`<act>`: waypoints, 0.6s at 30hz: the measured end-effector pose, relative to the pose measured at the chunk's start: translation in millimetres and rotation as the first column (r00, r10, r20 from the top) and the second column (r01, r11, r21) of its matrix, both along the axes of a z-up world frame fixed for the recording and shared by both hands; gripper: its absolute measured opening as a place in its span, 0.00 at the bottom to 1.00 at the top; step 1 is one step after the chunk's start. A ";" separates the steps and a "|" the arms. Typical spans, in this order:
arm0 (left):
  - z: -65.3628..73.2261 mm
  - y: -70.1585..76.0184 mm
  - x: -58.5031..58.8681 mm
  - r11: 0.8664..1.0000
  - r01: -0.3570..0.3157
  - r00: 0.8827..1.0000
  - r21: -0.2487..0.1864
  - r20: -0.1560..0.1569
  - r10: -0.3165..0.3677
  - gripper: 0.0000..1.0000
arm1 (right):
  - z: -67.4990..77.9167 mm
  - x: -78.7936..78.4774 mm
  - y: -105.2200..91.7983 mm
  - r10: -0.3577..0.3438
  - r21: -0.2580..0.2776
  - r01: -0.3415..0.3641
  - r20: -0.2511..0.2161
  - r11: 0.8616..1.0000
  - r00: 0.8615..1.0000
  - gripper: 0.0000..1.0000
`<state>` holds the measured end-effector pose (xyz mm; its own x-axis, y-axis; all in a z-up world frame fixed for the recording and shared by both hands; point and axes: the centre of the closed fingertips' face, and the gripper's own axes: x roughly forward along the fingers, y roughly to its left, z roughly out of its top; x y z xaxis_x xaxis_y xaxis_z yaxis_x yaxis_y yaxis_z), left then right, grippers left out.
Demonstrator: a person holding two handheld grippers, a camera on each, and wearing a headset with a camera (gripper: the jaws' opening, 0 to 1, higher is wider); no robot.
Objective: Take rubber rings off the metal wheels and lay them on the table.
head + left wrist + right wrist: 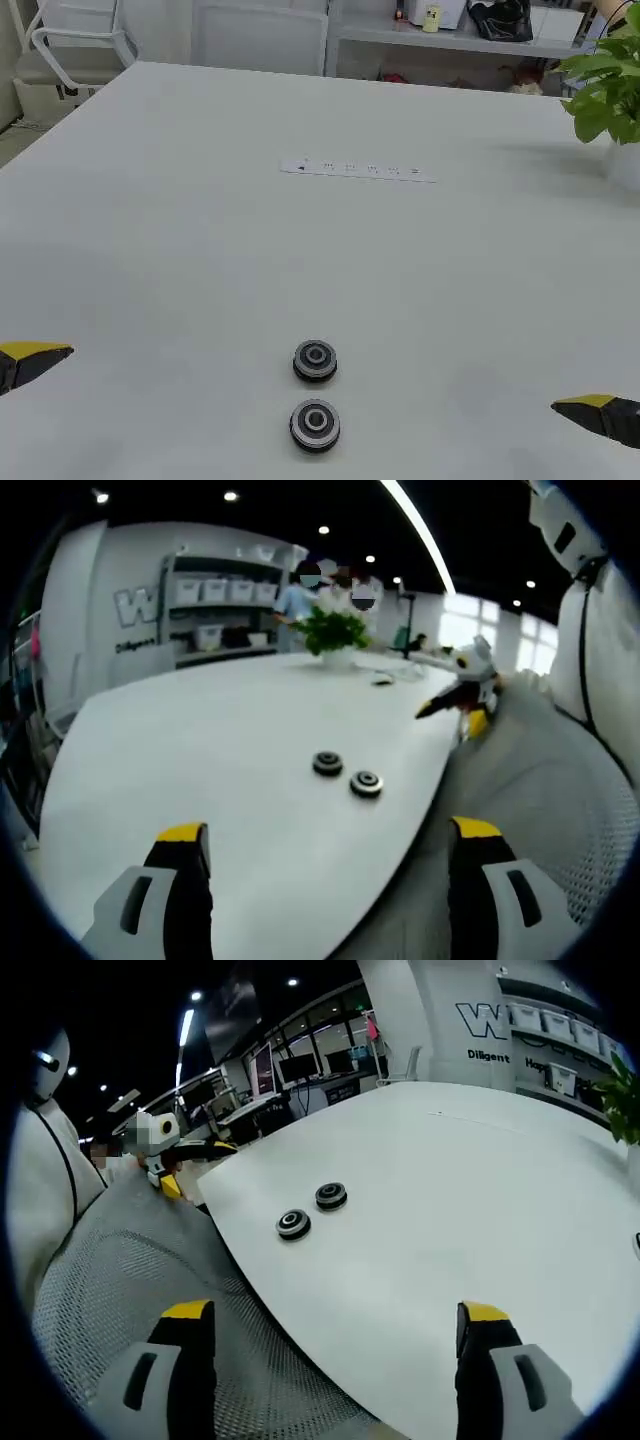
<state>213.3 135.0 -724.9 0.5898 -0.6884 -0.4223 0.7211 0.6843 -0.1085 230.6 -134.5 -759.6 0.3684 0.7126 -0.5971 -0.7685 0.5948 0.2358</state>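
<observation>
1. Head view, and two wheels lie flat on the white surface (pixel 200 250) near its front edge: the far wheel (pixel 315 361) sits just behind the near wheel (pixel 315 425), with a thin gap between them.
2. Each wheel carries a dark rubber ring (pixel 296 366) round its metal middle, so neither ring is off.
3. At the left edge the left tongs (pixel 28 362) poke in with a yellow tip, well apart from the wheels. At the right edge the right tongs (pixel 598 412) do the same.
4. Left gripper view: the left tongs are released, jaws spread wide with nothing between them. Both wheels lie ahead on the surface, and the right tongs show beyond them over grey mesh (pixel 540 770).
5. Right gripper view: the right tongs are released too, jaws wide and gripping nothing. The wheels sit ahead near the surface's edge, with the left tongs beyond them on the left.
6. Further back in the head view, a narrow marked strip (pixel 355 168) lies mid-surface, a plant (pixel 605 85) stands at the far right, and a chair (pixel 75 40) sits past the far-left corner.
</observation>
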 end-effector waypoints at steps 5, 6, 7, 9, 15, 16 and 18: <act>0.7 0.8 0.0 1.000 -0.001 1.000 0.000 0.002 0.001 1.00 | 0.9 0.3 0.4 0.001 0.000 -0.001 0.003 1.000 1.000 0.96; 0.8 0.9 -0.1 1.000 -0.001 1.000 0.001 0.002 0.001 1.00 | 1.0 0.2 0.5 0.001 0.000 -0.001 0.003 1.000 1.000 0.96; 0.9 1.1 -0.1 1.000 -0.001 1.000 0.002 0.002 0.001 1.00 | 1.0 0.0 0.5 0.001 0.000 -0.001 0.002 1.000 1.000 0.96; 0.9 1.3 -0.3 1.000 0.000 1.000 0.002 0.003 0.000 1.00 | 1.1 0.0 0.4 0.001 0.000 -0.001 0.003 1.000 1.000 0.96; 0.7 0.9 -0.7 1.000 0.000 1.000 0.002 0.002 0.000 1.00 | 1.6 -0.4 0.0 -0.001 0.001 0.001 0.004 1.000 1.000 0.96; 0.5 0.9 -0.9 1.000 -0.001 1.000 0.002 0.002 0.001 1.00 | 1.5 -0.4 -0.1 -0.001 0.001 0.001 0.004 1.000 1.000 0.96; 0.5 1.0 -0.9 1.000 -0.001 1.000 0.002 0.002 0.001 1.00 | 1.4 -0.5 -0.1 -0.001 0.001 0.001 0.003 1.000 1.000 0.96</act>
<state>212.4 136.0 -724.4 0.5915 -0.6867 -0.4225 0.7205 0.6854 -0.1053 230.1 -134.6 -758.1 0.3709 0.7130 -0.5950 -0.7688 0.5952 0.2339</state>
